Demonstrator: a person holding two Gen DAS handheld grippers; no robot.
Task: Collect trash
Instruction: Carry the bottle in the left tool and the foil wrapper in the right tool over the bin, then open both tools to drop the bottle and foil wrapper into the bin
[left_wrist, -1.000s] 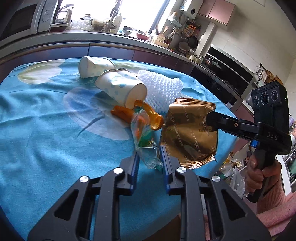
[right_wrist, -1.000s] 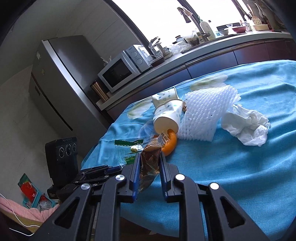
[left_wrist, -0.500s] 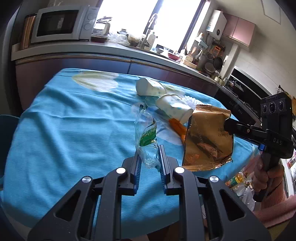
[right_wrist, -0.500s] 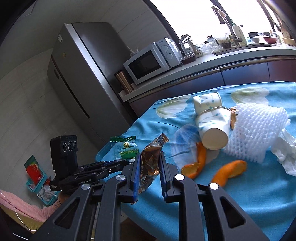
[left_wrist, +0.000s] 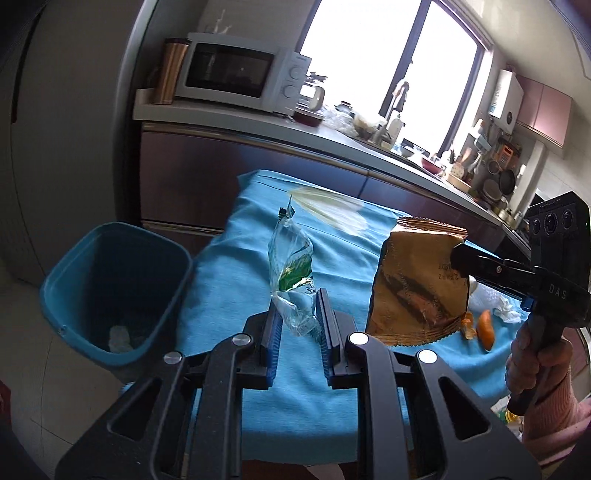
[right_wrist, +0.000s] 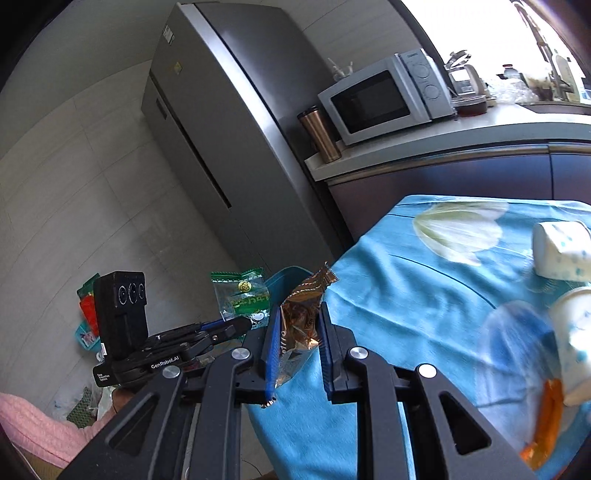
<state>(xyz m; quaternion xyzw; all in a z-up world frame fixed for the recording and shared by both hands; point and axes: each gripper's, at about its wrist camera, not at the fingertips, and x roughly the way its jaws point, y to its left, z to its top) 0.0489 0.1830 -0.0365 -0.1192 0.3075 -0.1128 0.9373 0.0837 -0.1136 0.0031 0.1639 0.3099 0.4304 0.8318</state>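
The left gripper (left_wrist: 298, 314) pinches a clear bag (left_wrist: 291, 273). The right gripper (right_wrist: 295, 332) pinches a gold bag (right_wrist: 301, 314). Both hang over the desk (left_wrist: 229, 295) edge. The blue bin (left_wrist: 110, 288) beside it holds one white scrap (left_wrist: 120, 338).

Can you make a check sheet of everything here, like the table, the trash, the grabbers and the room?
Surface: table with blue cloth.
Job's things: clear green wrapper, gold bag, blue bin on the floor beside the table.
Clutter: paper cups, orange peels, crumpled tissue.
Grippers: left gripper shut on the wrapper; right gripper shut on the gold bag.
Cables: nothing seen.
Surroundings: microwave, fridge, window.
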